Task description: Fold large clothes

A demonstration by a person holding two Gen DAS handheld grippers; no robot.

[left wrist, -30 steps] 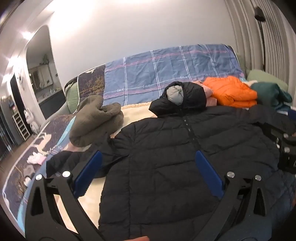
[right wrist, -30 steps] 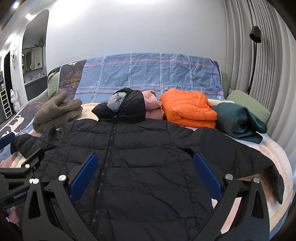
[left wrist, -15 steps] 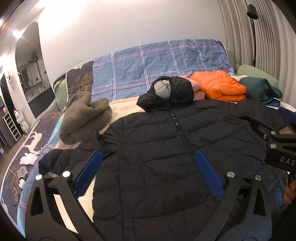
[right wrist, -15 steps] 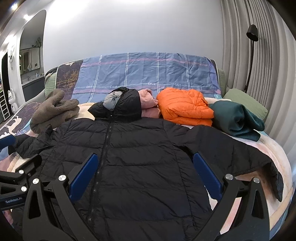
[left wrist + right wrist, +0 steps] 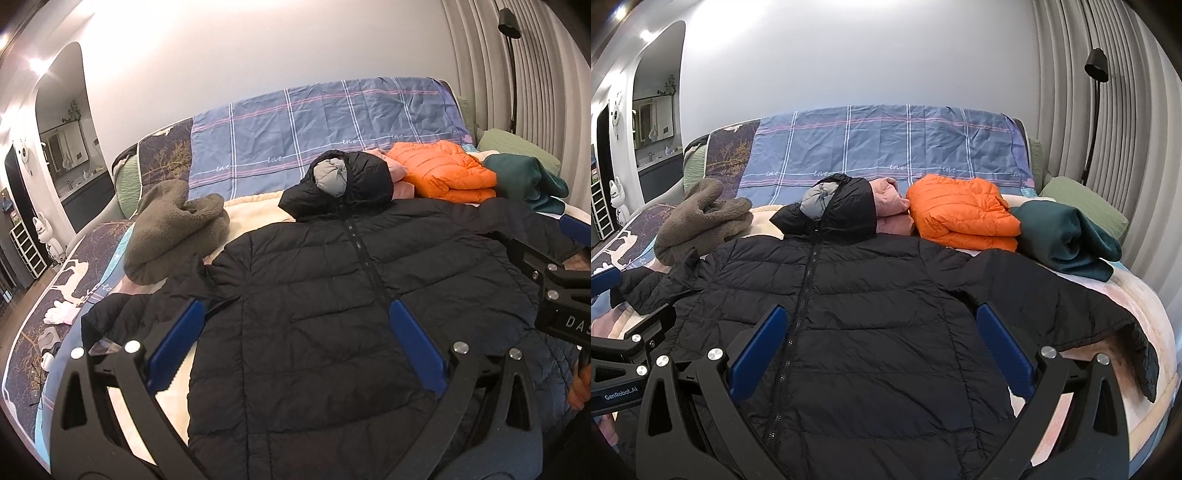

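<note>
A black puffer jacket [image 5: 871, 325] lies flat and zipped on the bed [image 5: 1145, 317], its hood toward the headboard and both sleeves spread out. The left gripper [image 5: 295, 343] and the right gripper [image 5: 879, 343] hover above it, their fingers wide apart and holding nothing.

Warm ceiling light flares at ten o'clock in my left wrist view, washing the white wall [image 5: 229, 55] cream; my right wrist view renders the same wall [image 5: 849, 55] cooler and evenly lit. Both frames are sharp at centre, with heavy fisheye bending and black vignette in every corner. The black jacket [image 5: 871, 314] swallows detail, its quilting faintly visible. Shadows are soft. My gripper fingers [image 5: 173, 343] at six o'clock look slightly soft.
</note>
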